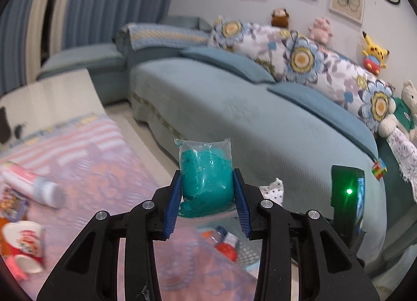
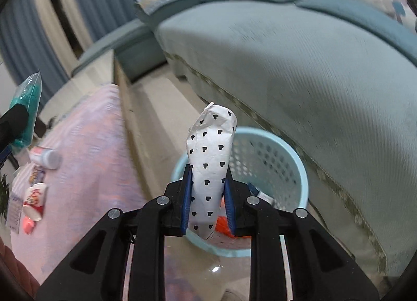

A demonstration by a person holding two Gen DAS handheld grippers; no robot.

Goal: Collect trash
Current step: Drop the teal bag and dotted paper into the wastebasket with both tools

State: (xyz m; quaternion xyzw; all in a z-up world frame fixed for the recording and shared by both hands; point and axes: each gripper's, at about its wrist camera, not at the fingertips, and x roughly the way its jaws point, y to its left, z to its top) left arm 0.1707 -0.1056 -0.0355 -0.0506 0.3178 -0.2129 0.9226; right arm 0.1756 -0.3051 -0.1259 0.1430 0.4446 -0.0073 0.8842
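My left gripper (image 1: 207,191) is shut on a clear plastic bag of teal stuff (image 1: 206,178), held up above the pink tablecloth; the bag also shows at the left edge of the right wrist view (image 2: 26,108). My right gripper (image 2: 207,196) is shut on a crumpled white paper with black hearts (image 2: 211,165), held just above a light-blue perforated trash basket (image 2: 276,160) on the floor. The basket holds orange and white trash (image 2: 224,225). A corner of the heart paper shows in the left wrist view (image 1: 273,191).
A table with a pink cloth (image 1: 104,170) carries a white tube (image 1: 34,187), a red-and-white paper cup (image 1: 24,246) and snack wrappers (image 1: 11,202). A teal sofa (image 2: 299,66) with cushions and plush toys runs along the right, close behind the basket.
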